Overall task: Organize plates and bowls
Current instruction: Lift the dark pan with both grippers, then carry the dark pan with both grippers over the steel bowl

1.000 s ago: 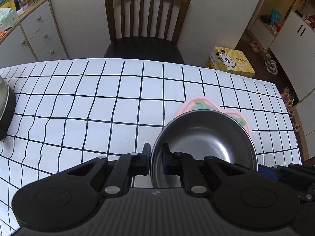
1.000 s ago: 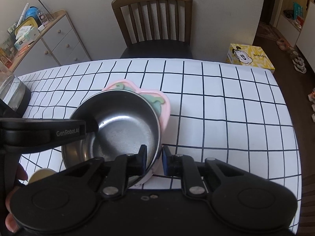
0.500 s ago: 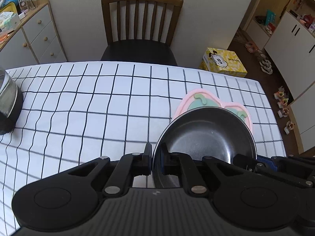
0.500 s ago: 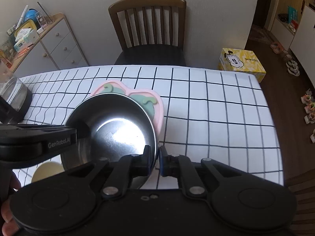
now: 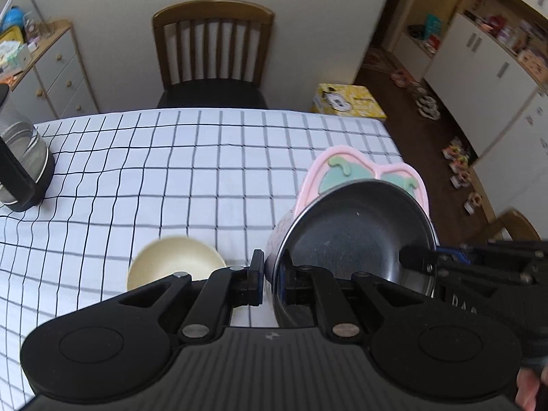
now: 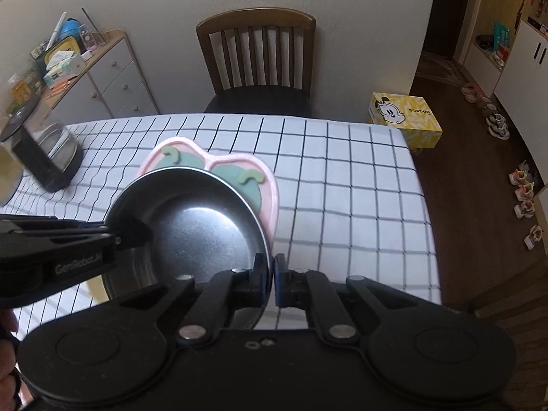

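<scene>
Steel-grey and round, a shallow metal bowl (image 5: 356, 236) sits at lower right of centre in the left wrist view, held off the checked white tablecloth (image 5: 191, 178) with its far edge over a pink heart-shaped plate with green fruit shapes (image 5: 342, 171). Whether bowl and plate touch cannot be told. The black left gripper (image 5: 270, 275) has its fingers pinched narrowly on the bowl's near left rim, one finger inside, one outside. From the right edge of that frame the black right gripper (image 5: 421, 260) reaches in and nips the opposite rim.

In the right wrist view the metal bowl (image 6: 191, 229) fills the lower left, a bright glare on its bottom, and the right gripper (image 6: 272, 275) is closed tight on its right rim; the left gripper (image 6: 133, 234) enters from the left edge.

Low and left of centre in the left view, a small cream bowl (image 5: 171, 260) rests on the cloth, just beside the left gripper. A glass jug with a black handle (image 5: 20, 167) stands at the left edge, and a brown wooden chair (image 5: 212, 51) at the table's far side.
</scene>
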### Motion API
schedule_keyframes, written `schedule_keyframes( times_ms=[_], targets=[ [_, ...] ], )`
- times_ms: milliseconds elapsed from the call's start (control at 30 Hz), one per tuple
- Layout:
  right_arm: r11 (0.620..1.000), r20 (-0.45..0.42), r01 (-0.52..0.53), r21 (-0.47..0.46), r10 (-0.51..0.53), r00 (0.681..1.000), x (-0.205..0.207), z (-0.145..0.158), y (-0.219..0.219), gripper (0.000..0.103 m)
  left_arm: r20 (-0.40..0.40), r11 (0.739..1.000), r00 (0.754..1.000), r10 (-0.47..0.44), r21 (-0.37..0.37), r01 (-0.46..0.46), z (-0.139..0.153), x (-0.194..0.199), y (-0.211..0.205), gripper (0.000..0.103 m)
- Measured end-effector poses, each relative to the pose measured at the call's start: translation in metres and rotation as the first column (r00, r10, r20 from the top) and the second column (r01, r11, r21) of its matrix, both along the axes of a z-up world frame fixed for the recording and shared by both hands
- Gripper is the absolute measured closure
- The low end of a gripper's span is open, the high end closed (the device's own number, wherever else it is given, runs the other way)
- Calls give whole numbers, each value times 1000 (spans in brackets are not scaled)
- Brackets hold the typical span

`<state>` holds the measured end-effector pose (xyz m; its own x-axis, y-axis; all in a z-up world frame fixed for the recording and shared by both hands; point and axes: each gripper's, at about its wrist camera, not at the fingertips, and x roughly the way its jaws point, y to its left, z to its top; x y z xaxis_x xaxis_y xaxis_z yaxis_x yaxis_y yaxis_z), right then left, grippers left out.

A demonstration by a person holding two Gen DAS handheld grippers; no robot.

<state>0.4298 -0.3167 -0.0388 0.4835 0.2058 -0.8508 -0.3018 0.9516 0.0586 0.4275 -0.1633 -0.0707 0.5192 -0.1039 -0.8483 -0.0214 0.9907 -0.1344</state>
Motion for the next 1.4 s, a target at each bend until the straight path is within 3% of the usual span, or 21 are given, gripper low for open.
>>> schedule_keyframes(
  times_ms=[333,767,1067,1400],
  targets=[
    [1000,6,-2,-3,2,1000,-90,29,-30,98,-9,997,997,-79,6,79,23,-94,-29,95],
    [999,-22,31,13,-31,999,-189,36,-64,98,-34,987,986,-161,10,162,26,-190,-62,95],
    [998,-76,56,4,-56,996,-239,18,-83,98,-94,976,972,-217,2,218,-1,-236,-82,95],
    [997,-171,82,-5,-82,982,-266,-25,-95,98,-177,972,956,-232,-16,233,-43,-253,-92,95]
  ],
)
